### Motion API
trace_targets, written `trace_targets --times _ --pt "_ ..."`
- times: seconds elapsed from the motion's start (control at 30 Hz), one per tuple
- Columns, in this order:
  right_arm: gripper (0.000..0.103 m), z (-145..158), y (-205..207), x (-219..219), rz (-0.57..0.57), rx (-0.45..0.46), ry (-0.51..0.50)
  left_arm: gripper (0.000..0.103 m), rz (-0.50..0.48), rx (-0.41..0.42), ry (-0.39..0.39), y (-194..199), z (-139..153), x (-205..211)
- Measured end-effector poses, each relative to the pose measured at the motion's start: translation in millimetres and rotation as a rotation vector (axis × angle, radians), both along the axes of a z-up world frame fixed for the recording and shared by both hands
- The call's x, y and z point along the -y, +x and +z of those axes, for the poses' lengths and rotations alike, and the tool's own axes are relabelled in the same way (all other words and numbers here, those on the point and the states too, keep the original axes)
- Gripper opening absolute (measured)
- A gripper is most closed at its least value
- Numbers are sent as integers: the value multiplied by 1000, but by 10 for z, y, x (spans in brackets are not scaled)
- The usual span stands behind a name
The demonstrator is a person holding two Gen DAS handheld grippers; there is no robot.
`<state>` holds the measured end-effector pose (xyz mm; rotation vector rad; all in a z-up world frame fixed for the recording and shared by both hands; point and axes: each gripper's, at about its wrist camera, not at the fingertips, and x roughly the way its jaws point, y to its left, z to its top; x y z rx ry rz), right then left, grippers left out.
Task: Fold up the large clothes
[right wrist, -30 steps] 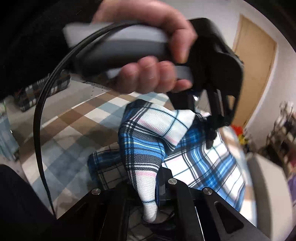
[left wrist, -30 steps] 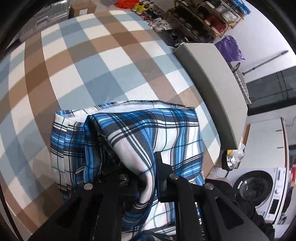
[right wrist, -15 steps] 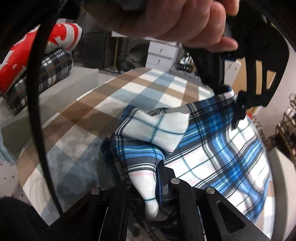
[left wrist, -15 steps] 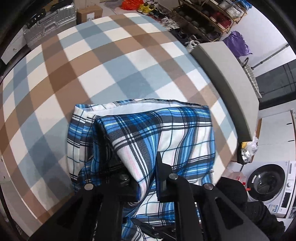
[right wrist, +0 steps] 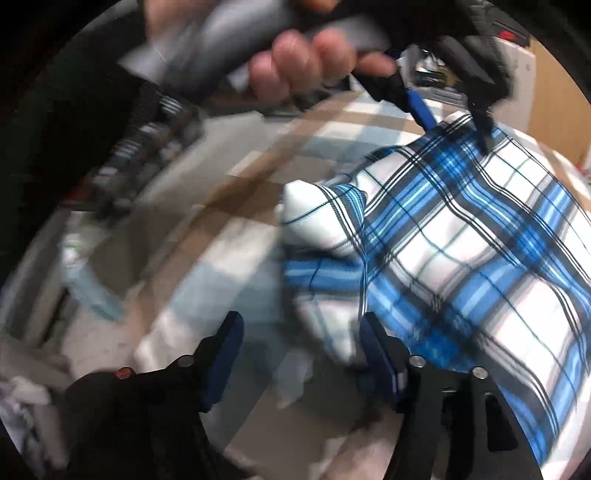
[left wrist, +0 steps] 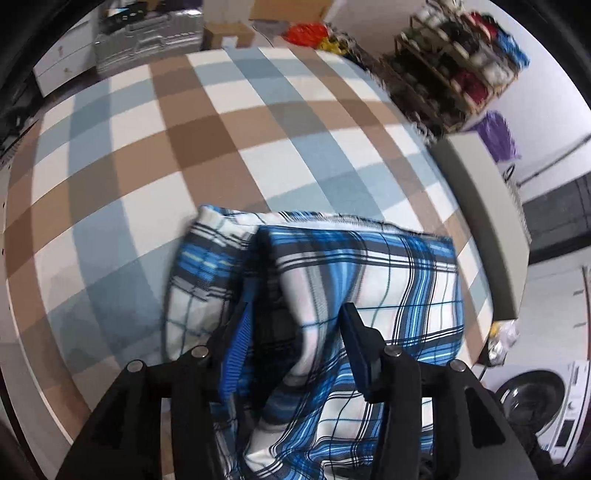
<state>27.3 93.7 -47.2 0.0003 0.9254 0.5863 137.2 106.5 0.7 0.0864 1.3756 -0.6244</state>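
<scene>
A blue, white and black plaid garment (left wrist: 362, 280) lies folded in a thick bundle on the checked cloth-covered table (left wrist: 155, 155). My left gripper (left wrist: 295, 317) is open, its jaws spread with a fold of the garment lying loose between them. In the right wrist view the same garment (right wrist: 461, 251) fills the right side. My right gripper (right wrist: 299, 328) is open, its jaws wide apart beside the garment's near left corner. The left gripper's fingers (right wrist: 417, 107) and the hand that holds it show at the top, over the garment's far edge.
A grey padded bench (left wrist: 484, 206) runs along the table's right edge. A shoe rack (left wrist: 458, 70) and a purple bag (left wrist: 498, 133) stand beyond it. A washing machine (left wrist: 535, 402) is at the lower right. Suitcases (left wrist: 147, 33) and boxes stand behind the table.
Both grippers have opened and let go of the garment. The garment now lies on the table. The right wrist view has swung and is blurred.
</scene>
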Motion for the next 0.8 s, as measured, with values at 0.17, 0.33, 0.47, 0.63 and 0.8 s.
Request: trace_targets --times 0.17,0.33,0.47,0.63,0.8 --pt "93 371 -378 829 -66 58 253 73 96 50 -60 -155 -48 -356" --pt "99 319 -525 1909 -362 53 457 73 116 -60 -82 -350 -402 -507" --pt "100 -35 -349 2217 -478 -125 431 73 74 -98 -93 -563 -533 -448" --pt "55 -332 -171 2105 -406 -316 429 73 34 -131 -187 -803 -506 -316" --pt "35 -275 -13 2127 -364 -332 334 73 0 -176 -286 -1047 -608 -128"
